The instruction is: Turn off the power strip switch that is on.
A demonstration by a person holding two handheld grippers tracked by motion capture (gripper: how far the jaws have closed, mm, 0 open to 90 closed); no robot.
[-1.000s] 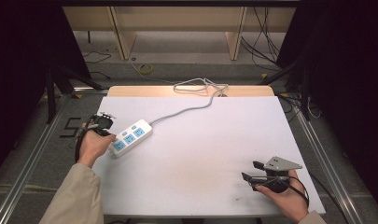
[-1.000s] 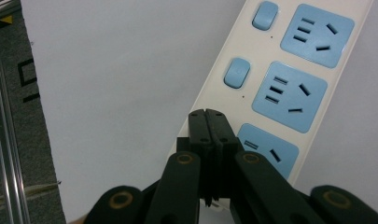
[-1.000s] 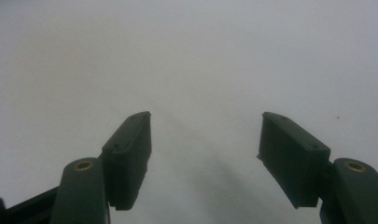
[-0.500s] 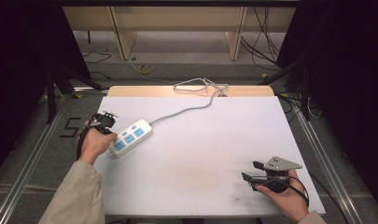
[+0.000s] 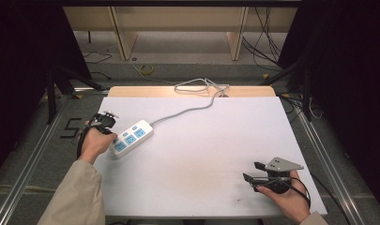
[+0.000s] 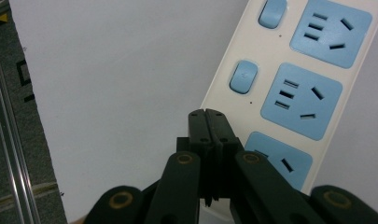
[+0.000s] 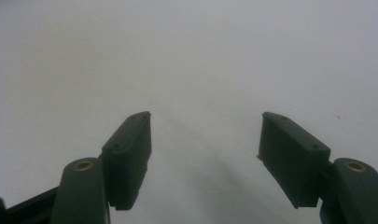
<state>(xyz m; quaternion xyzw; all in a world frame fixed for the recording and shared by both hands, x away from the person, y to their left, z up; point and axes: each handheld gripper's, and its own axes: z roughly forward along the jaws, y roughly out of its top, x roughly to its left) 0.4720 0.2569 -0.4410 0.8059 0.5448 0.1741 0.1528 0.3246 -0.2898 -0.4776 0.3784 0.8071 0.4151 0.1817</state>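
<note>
The white power strip (image 5: 129, 138) lies aslant near the left edge of the white table (image 5: 201, 154), its grey cord (image 5: 187, 110) running away toward the far edge. The left gripper (image 6: 208, 116) sits at the strip's near end, jaws pressed flat together with nothing between them, their tips over the strip's long edge just beside one of its blue switches (image 6: 243, 76); whether they actually touch the plastic I cannot tell. If they bear down off-centre there, I'd judge the strip could skid or swivel on the smooth surface, or the tips could slide off the rim and miss the switch. Well away from the strip, near the table's front right corner, the right gripper (image 7: 203, 149) hovers with jaws spread wide, holding nothing.
</note>
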